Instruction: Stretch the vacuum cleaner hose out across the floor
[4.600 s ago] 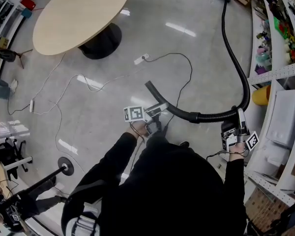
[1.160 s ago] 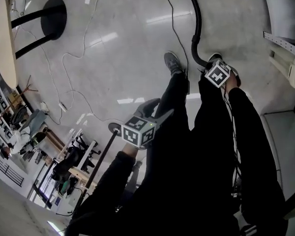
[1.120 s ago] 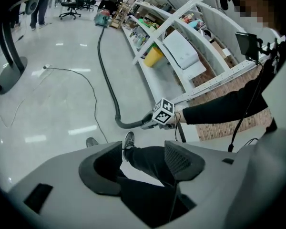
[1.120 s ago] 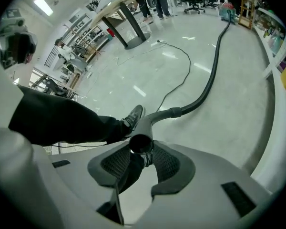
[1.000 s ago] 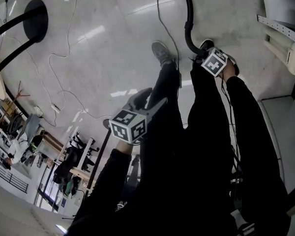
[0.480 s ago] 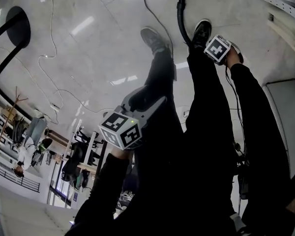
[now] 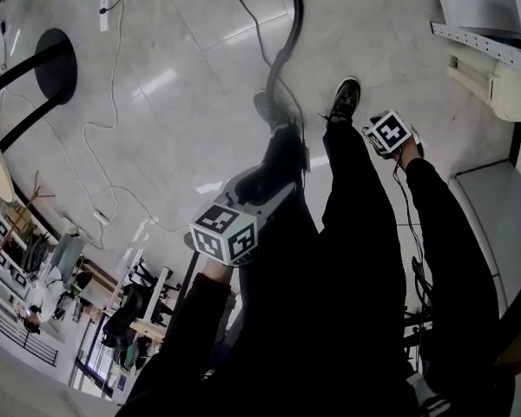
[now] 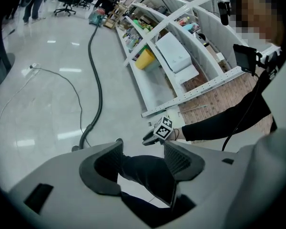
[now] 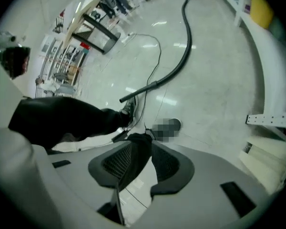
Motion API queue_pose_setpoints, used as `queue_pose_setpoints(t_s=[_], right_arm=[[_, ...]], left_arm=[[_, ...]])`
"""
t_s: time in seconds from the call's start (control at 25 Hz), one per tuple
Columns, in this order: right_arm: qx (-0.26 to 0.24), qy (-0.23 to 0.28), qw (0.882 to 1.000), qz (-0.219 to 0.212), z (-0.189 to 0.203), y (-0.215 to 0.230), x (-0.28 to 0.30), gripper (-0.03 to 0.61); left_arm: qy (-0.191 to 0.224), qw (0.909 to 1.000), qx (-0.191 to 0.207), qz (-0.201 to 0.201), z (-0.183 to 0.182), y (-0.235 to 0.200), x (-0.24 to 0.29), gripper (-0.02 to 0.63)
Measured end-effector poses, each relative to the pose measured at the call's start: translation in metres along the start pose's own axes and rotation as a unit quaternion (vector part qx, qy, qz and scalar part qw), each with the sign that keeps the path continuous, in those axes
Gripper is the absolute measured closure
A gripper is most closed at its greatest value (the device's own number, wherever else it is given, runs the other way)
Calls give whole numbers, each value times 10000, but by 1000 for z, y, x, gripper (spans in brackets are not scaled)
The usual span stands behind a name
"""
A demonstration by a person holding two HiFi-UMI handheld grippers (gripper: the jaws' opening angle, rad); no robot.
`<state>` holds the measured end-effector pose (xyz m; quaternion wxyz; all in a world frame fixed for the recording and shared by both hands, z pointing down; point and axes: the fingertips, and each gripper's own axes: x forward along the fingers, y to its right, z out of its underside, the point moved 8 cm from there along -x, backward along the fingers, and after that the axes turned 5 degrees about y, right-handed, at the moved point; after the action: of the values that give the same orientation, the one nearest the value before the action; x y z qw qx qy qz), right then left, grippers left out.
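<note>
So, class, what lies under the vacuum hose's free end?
Only shiny floor shows under the hose, its end beside a grey shoe. The trouser leg covers the floor beyond.

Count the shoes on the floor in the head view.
2: a grey shoe at the hose's near end, and a black shoe just right of it. None seem hidden.
</note>
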<state>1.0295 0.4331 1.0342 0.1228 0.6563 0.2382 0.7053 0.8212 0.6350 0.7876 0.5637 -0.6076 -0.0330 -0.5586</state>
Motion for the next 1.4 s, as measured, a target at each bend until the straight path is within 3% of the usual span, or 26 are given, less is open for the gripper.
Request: queue_pose_setpoints(t_s=[0.12, 0.24, 0.36, 0.52, 0.6, 0.68, 0.76, 0.88, 1.0, 1.16, 1.24, 1.4], right_arm=[[654, 982, 9929, -120, -31, -31, -62, 453], [1012, 1940, 9750, -378, -63, -82, -134, 472], [751, 2647, 9606, -387, -107, -121, -210, 476], [148, 3503, 9365, -96, -171, -183, -299, 483], [-50, 3978, 9173, -180, -189, -220, -335, 488], [-164, 4407, 8965, -418, -190, -246, -369, 489], [-339, 4660, 8829, -462, -188, -263, -402, 489], [-815, 4957, 8646, -93, -197, -277, -443, 502], [-1083, 5312, 8396, 345, -200, -296, -473, 520], [-1010, 5746, 8097, 635, -205, -320, -509, 531], [-1003, 5819, 8039, 718, -210, -330, -514, 535], [-1099, 5761, 8063, 772, -215, -337, -512, 538]], left_arm=[[118, 9989, 446, -54, -23, 20, -28, 349], [350, 9947, 949, -204, -49, 52, -66, 384], [788, 9860, 1407, -420, -90, 77, -93, 411], [1315, 9713, 1890, -601, -141, 88, -146, 430], [1564, 9676, 1849, -713, -146, 95, -181, 437], [1797, 9688, 1560, -689, -139, 110, -202, 453], [2094, 9665, 1373, -562, -138, 125, -213, 488], [2548, 9514, 1622, -594, -153, 132, -223, 551], [2753, 9423, 1835, -515, -166, 133, -240, 560], [3039, 9306, 2008, -356, -186, 135, -270, 560], [3124, 9271, 2043, -351, -191, 132, -280, 560], [3206, 9271, 1892, -427, -191, 125, -284, 560]])
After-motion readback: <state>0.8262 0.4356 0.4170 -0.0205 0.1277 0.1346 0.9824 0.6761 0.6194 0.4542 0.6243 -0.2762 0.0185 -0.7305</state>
